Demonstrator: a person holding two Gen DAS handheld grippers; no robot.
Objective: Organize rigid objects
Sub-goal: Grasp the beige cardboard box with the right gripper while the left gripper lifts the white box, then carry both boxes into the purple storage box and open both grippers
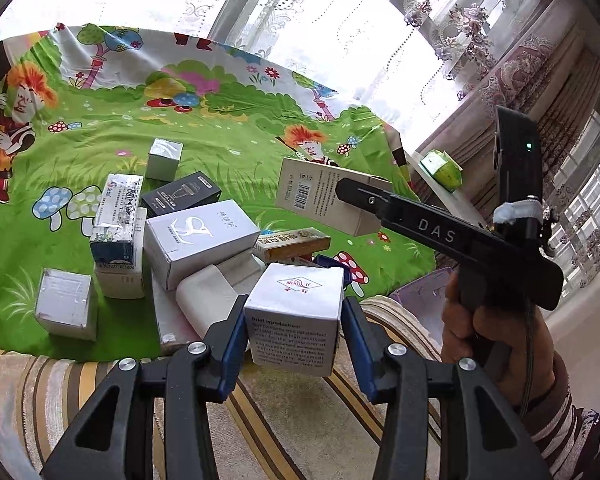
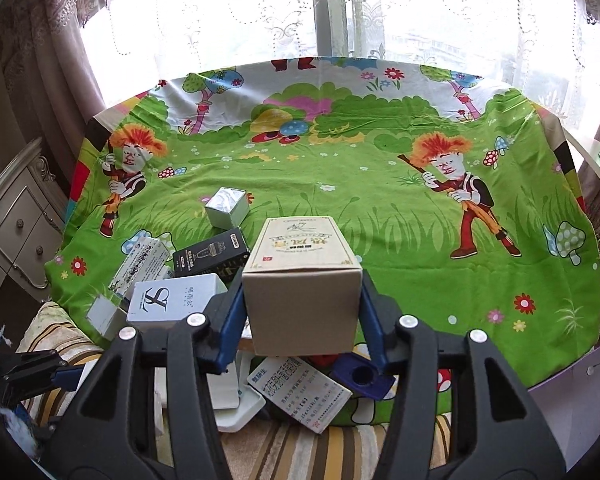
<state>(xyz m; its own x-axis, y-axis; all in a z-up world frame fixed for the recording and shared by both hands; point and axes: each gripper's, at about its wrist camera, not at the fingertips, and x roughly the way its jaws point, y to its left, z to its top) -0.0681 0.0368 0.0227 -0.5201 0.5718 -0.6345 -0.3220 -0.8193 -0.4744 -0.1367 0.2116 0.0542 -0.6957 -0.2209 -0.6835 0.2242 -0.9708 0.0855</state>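
Boxes in both grippers above the green cartoon cloth (image 2: 380,208); left gripper (image 1: 294,328) pinches a small white box (image 1: 296,312) by its side walls, near the cloth's front edge; right gripper (image 2: 302,300) clamps a tan cardboard box (image 2: 300,280) lifted clear of the cloth, pads pressing both sides. Below and left of the tan box lies a loose heap: silver-grey box (image 2: 176,300), black box (image 2: 212,256), white label carton (image 2: 300,396), blue tray (image 2: 362,374). Likely hazards: thin card walls could buckle and slip under the squeeze; either box, lowered carelessly, could topple the heap or land tilted; the two grippers, working close together, could collide.
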